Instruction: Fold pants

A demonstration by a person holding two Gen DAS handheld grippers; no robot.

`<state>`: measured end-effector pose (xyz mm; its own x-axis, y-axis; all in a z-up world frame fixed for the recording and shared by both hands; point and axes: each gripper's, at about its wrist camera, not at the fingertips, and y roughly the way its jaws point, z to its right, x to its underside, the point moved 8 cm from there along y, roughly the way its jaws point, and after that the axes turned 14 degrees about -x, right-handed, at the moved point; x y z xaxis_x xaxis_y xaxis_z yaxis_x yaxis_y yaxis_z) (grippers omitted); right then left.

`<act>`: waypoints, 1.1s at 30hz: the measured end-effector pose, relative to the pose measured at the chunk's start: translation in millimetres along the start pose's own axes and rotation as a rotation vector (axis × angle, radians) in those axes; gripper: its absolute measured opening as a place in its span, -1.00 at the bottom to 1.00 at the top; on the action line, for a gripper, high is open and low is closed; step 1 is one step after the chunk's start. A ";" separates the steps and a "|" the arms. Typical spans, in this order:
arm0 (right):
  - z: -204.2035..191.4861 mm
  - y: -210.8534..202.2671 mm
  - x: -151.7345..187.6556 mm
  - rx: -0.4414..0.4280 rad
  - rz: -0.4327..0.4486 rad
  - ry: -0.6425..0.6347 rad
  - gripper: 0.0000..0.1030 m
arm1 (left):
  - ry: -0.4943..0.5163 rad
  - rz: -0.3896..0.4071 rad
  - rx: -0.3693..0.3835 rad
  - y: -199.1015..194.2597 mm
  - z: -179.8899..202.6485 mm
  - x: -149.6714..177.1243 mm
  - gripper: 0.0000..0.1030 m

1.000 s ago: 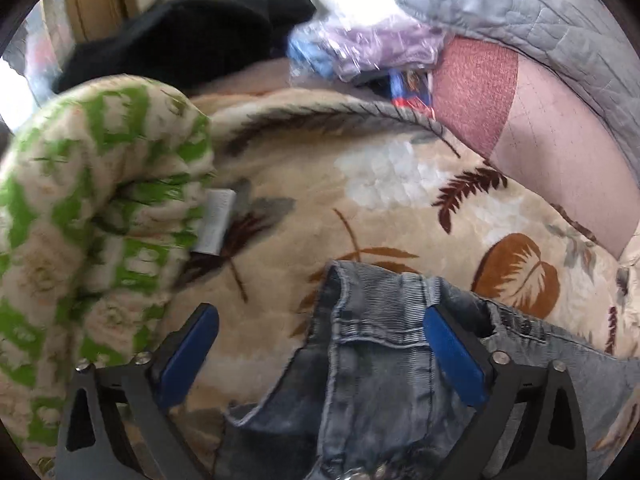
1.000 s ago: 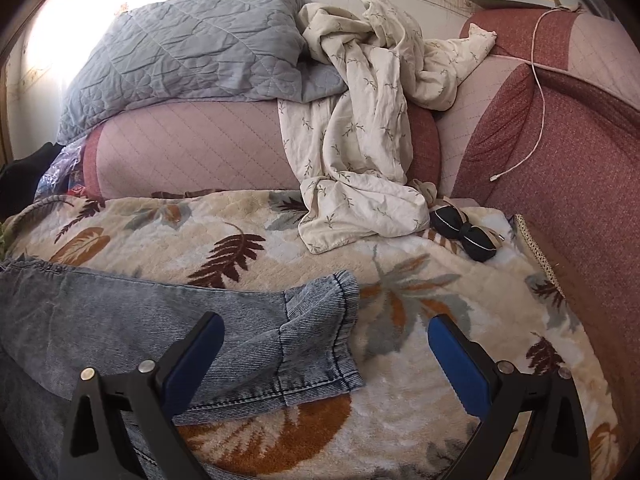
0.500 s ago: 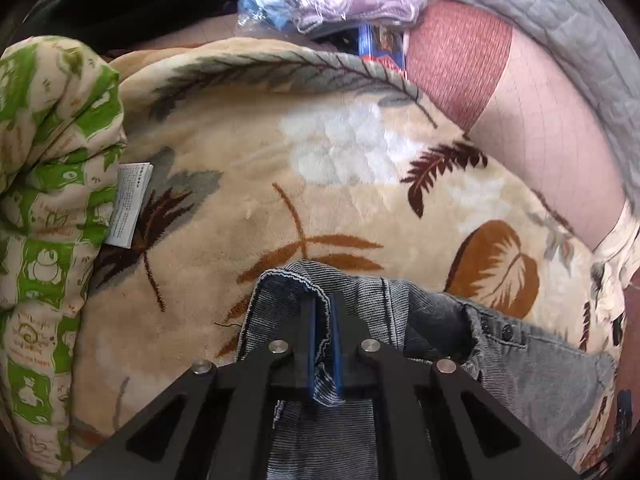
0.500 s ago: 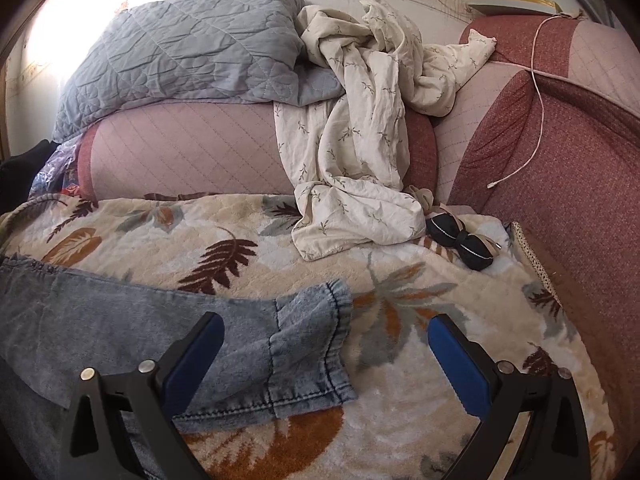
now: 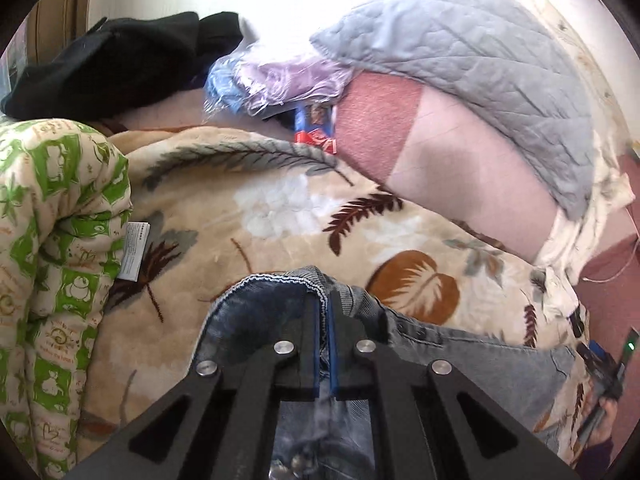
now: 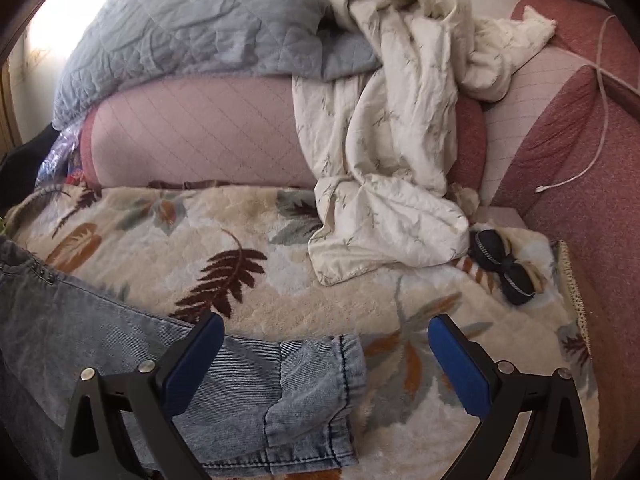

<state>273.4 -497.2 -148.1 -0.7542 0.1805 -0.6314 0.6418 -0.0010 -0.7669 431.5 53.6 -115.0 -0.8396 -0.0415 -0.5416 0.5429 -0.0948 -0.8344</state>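
Jeans (image 5: 460, 356) lie on the leaf-print blanket (image 5: 248, 208), which is the landmark here. L gripper (image 5: 325, 320) is clamped tight on the jeans' waistband edge, denim pinched between the blue pads and bunched up over the fingers; the waistband stands raised off the blanket, rest of the denim trails away to the right across it. R gripper (image 6: 325, 356) has jaws wide apart, nothing between the pads, poised above the blanket w/ the cuffed leg hem (image 6: 320, 384) lying below and between its fingers; can't tell if any finger touches the denim.

At the blanket's left edge: a green-and-cream quilt (image 5: 52, 240) rolled up, white label showing. Beyond the blanket's far edge: pink quilted bolster (image 6: 192, 136) w/ a grey quilted pillow (image 6: 192, 24) on top. A cream sprigged sheet (image 6: 384, 160) spills from the bolster onto the blanket. Just beside the sheet's lower corner, on the blanket, a dark bow-shaped item (image 6: 500, 264). Black clothing (image 5: 108, 60) and a plastic bag (image 5: 272, 80) sit past the blanket's far-left corner.
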 end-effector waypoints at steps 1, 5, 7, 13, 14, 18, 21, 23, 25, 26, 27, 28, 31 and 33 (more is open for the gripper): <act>2.5 4.9 -1.3 0.003 0.000 0.003 1.00 | 0.002 0.006 0.007 -4.2 1.6 1.2 -0.95; 20.6 34.0 5.2 0.028 -0.040 0.060 0.98 | 0.010 0.034 0.016 -24.0 7.5 6.3 -0.95; 31.7 48.1 14.3 0.014 -0.084 0.109 0.76 | 0.021 0.053 0.007 -31.2 12.4 8.3 -0.95; 41.8 54.2 27.9 -0.163 -0.109 0.255 -0.33 | 0.015 0.063 -0.005 -45.2 11.1 17.6 -0.95; 38.5 48.6 25.6 -0.183 -0.096 0.248 -0.42 | 0.008 0.064 -0.002 -46.9 9.6 18.5 -0.95; 24.7 5.8 9.3 -0.221 0.001 0.219 -0.52 | -0.033 0.076 0.020 -64.7 1.9 26.7 -0.95; 14.7 -36.3 3.2 -0.246 0.066 0.192 -0.53 | -0.060 0.087 0.038 -84.2 -4.5 35.4 -0.95; 8.7 -60.1 3.1 -0.266 0.105 0.199 -0.55 | -0.072 0.096 0.048 -98.0 -11.7 43.3 -0.95; 4.4 -86.2 6.3 -0.300 0.153 0.214 -0.55 | -0.087 0.108 0.058 -113.4 -21.5 53.9 -0.95; 2.5 -101.1 10.6 -0.322 0.176 0.225 -0.57 | -0.096 0.114 0.067 -121.1 -27.4 59.8 -0.95; 2.2 -115.4 17.3 -0.335 0.196 0.238 -0.57 | -0.110 0.120 0.076 -129.7 -34.9 67.2 -0.95; 2.1 -125.3 22.9 -0.339 0.209 0.245 -0.57 | -0.122 0.126 0.083 -137.6 -43.0 75.2 -0.95; 5.0 -157.3 45.3 -0.376 0.258 0.276 -0.57 | -0.161 0.140 0.096 -155.4 -69.9 101.2 -0.95; 3.0 -170.2 62.1 -0.391 0.264 0.278 -0.57 | -0.199 0.132 0.105 -163.9 -90.9 123.7 -0.95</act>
<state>116.9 -488.8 -57.2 -0.5292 0.4770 -0.7018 0.8482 0.2748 -0.4528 240.2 154.4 -54.5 -0.7539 -0.2540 -0.6059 0.6522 -0.1776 -0.7370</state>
